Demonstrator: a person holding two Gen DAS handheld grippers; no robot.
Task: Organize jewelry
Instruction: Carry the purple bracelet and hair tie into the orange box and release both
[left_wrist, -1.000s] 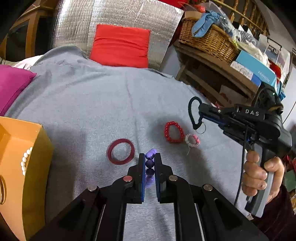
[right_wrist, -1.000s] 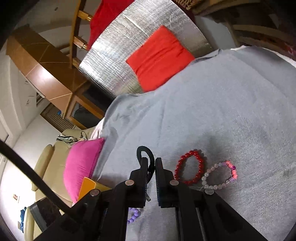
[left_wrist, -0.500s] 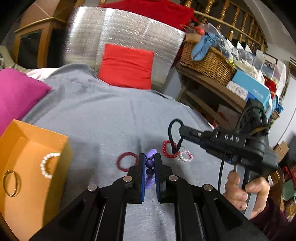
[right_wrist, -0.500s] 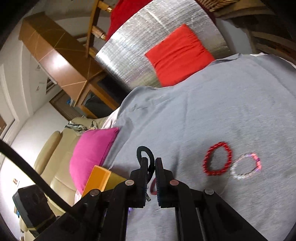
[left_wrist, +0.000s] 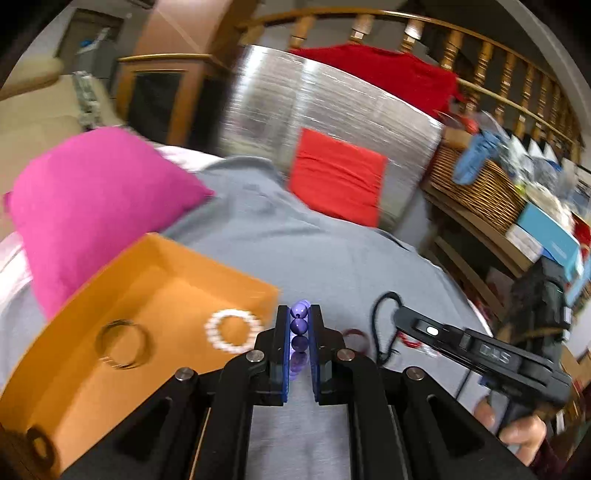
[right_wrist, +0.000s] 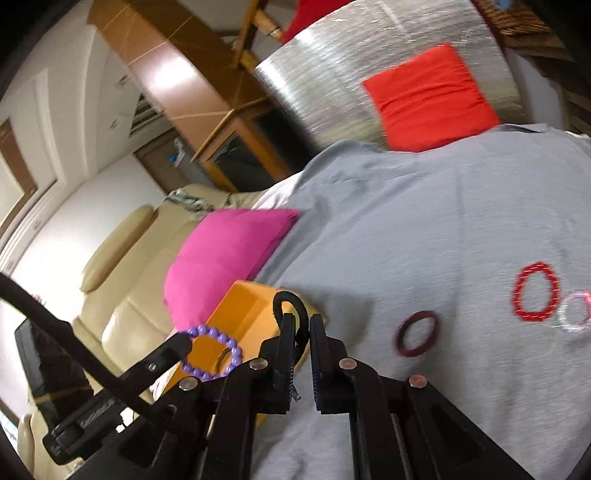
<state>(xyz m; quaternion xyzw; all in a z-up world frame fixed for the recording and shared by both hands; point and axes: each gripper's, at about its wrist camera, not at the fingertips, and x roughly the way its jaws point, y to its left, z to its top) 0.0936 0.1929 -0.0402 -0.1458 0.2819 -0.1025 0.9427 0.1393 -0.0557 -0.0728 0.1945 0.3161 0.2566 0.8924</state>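
Just left of the left gripper (left_wrist: 299, 332), clenched on the purple bead bracelet (left_wrist: 298, 326), waits the orange box (left_wrist: 159, 266); the right gripper (right_wrist: 302, 332) pinches a black loop (right_wrist: 291, 306), both bound there.

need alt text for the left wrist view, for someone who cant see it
The left claw pinches a purple bead bracelet beside an open orange box that holds a white pearl bracelet and a metal bangle. To the right, the right claw grips a black loop above a grey cloth, with a pink cushion behind the box.
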